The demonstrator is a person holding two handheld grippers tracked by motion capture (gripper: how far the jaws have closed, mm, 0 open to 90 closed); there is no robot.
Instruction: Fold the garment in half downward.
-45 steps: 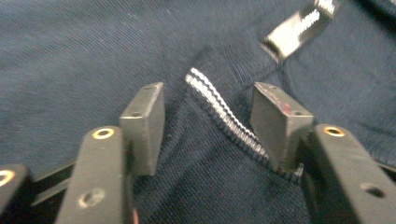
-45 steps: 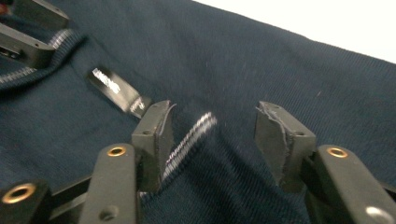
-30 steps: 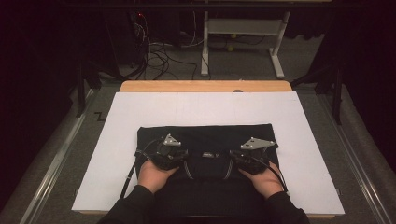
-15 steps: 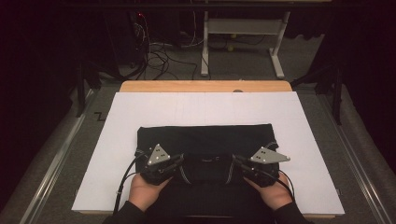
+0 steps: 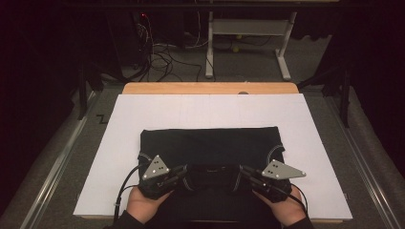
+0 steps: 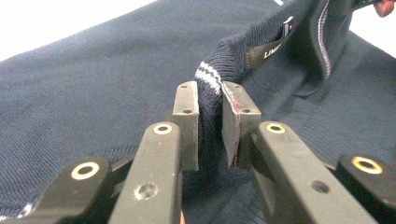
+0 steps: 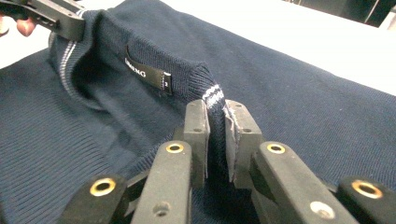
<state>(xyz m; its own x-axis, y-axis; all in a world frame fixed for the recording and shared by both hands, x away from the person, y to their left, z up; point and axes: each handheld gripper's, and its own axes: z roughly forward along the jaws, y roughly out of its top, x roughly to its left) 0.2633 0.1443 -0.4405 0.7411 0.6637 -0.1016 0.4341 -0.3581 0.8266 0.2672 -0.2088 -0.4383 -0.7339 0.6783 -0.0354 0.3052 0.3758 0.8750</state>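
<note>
- Dark navy knit sweater (image 5: 210, 148), folded, lies on white sheet (image 5: 210, 112) over the table; collar end is at the near side, between the two grippers.
- Ribbed collar (image 6: 243, 51) has thin white stripes at its edge; a dark sewn label (image 7: 147, 70) with pale lettering sits inside the neck, letters too small to read fully.
- Left gripper (image 6: 210, 100): jaws clamped on the striped collar rib, fabric pinched between the pads and rising past the tips.
- Right gripper (image 7: 215, 119): jaws clamped on the opposite side of the same collar, striped edge sticking up just beyond the tips.
- Collar stretched taut between both grippers, neck opening held lifted off the sweater body below.
- From the left gripper, the sweater body spreads ahead and to both sides; the other gripper's jaw shows far off at upper right.
- High view: hands (image 5: 143, 205) come in from the near edge, grey plates on top of each gripper.
- Beyond the sheet: wooden table edge (image 5: 210, 88), cables on floor (image 5: 162, 52), a white metal stand (image 5: 248, 33). Nothing lies between the grippers and the collar.
</note>
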